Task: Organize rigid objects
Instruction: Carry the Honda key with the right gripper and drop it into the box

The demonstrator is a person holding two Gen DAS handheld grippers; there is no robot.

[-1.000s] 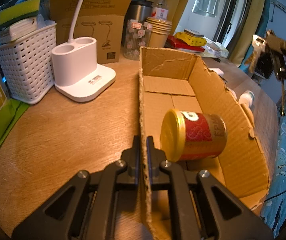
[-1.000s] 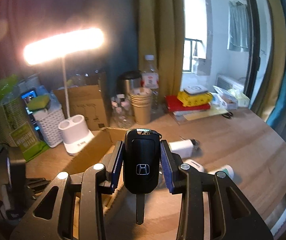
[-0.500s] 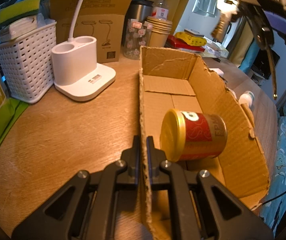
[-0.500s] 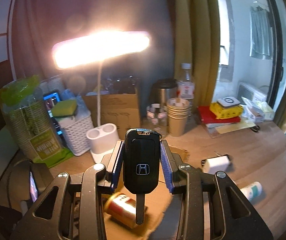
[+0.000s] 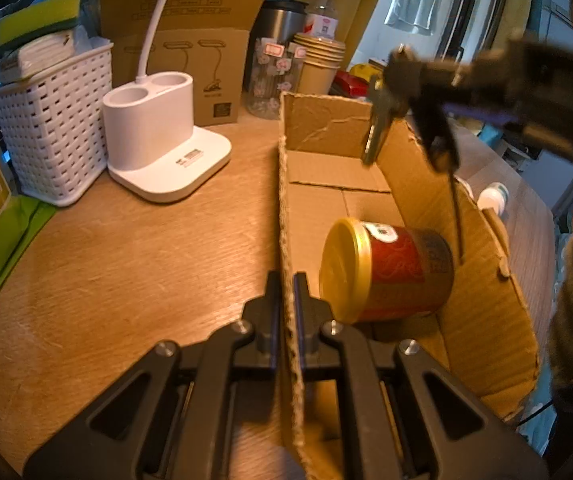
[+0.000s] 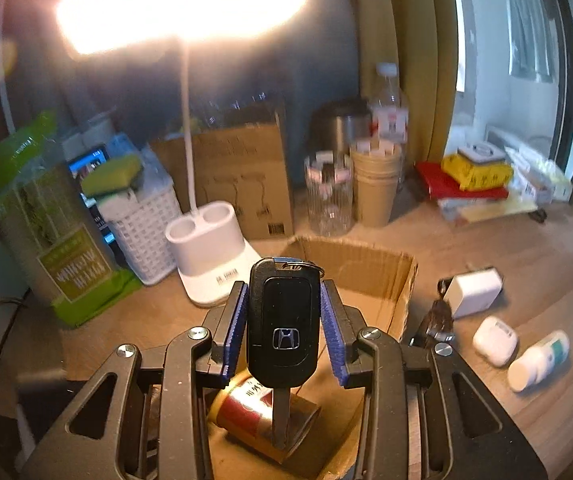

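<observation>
My left gripper (image 5: 286,312) is shut on the near left wall of an open cardboard box (image 5: 366,168). A red can with a gold lid (image 5: 386,268) lies on its side inside the box. My right gripper (image 6: 282,316) is shut on a black Honda car key (image 6: 282,320), its metal blade hanging down. In the left wrist view the right gripper (image 5: 430,120) hovers over the box's right wall with the key (image 5: 434,136) and a dangling second key (image 5: 376,132) above the box. In the right wrist view the box (image 6: 366,268) and can (image 6: 254,408) lie right below the key.
On the wooden table right of the box lie a white charger (image 6: 472,292), a white earbud case (image 6: 494,340), a small white bottle (image 6: 538,360) and a dark item (image 6: 438,320). Left of it stand a lamp base (image 5: 158,152) and white basket (image 5: 54,124). Cups, jar and bottles stand behind.
My right gripper has carried the car key leftward and down, from beside the table to above the box. The left gripper still holds the box wall; the can has not moved.
</observation>
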